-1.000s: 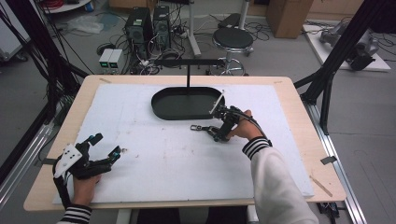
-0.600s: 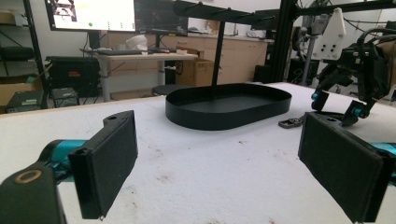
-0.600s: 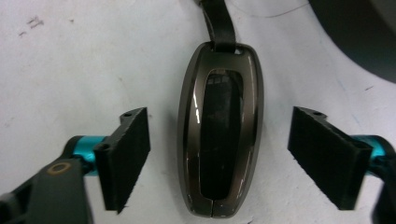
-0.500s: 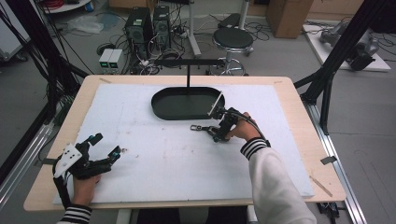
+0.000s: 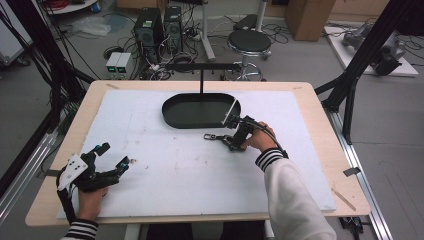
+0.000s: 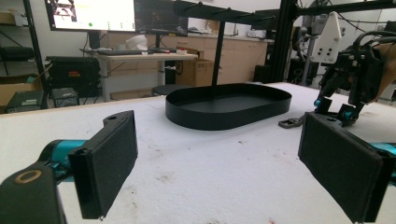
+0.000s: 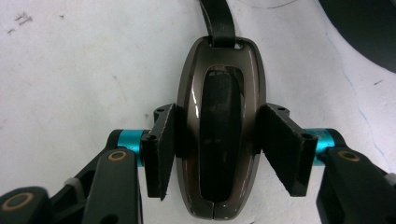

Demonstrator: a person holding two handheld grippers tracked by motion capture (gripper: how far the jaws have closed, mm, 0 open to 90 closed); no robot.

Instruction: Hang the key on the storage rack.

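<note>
Your right gripper (image 7: 219,149) pinches a dark oval key fob (image 7: 223,126) between both pads, low on the white mat just in front of the black oval tray (image 5: 200,111). The fob's strap and clip (image 5: 210,136) trail away beside the tray. Your left gripper (image 6: 215,163) rests well back from the tray, jaws spread, holding nothing. Judged step: grasp made; next likely calls for a clean lift toward the tray.

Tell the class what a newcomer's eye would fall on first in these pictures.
First, the glossy key fob, pinched between the right gripper jaws on the white table cover, just in front of the black oval tray. Next, the left gripper, open and holding nothing, near the table's front left corner.
</note>
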